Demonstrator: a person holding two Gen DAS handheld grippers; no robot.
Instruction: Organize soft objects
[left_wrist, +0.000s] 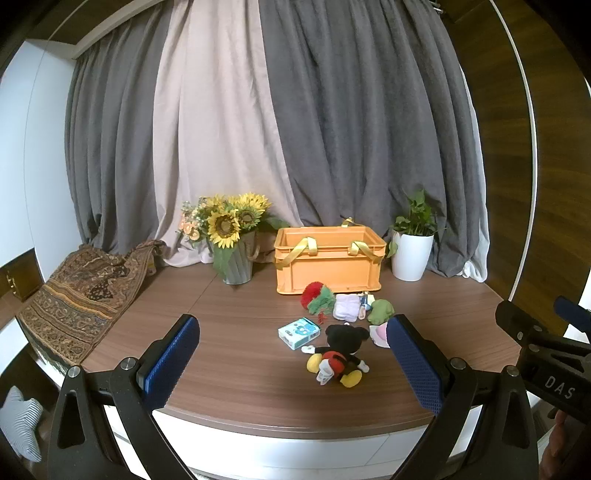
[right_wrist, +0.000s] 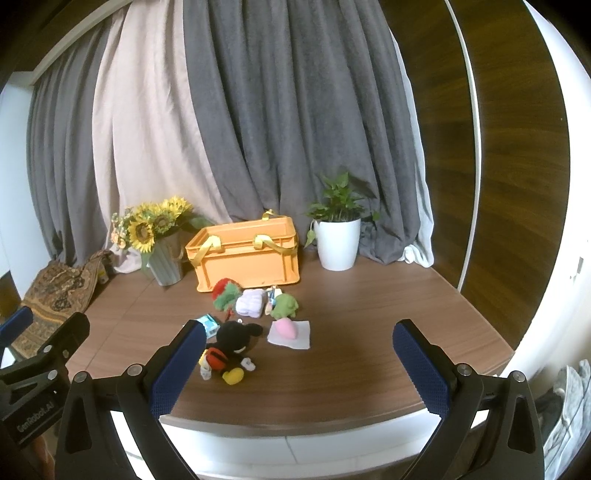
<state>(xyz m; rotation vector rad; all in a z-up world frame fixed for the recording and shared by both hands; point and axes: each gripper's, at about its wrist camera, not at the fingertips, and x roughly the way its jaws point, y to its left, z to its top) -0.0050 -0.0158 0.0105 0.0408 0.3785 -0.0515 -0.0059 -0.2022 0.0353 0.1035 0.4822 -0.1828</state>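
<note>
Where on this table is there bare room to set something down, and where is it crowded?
Bare: the tabletop right of the pink toy, before the white pot, and left between the patterned cloth and the mouse plush. Crowded: before the orange crate.

Matt wood-grain table (right_wrist: 369, 332), smooth orange plastic crate (right_wrist: 251, 266), fuzzy cloth mouse plush (right_wrist: 232, 343), glossy white pot (right_wrist: 338, 243).

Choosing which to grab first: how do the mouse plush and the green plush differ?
The mouse plush is black, red and yellow, bigger, nearest the grippers. The green plush is one colour, smaller, nearer the orange crate. Both lie loose on the table.
</note>
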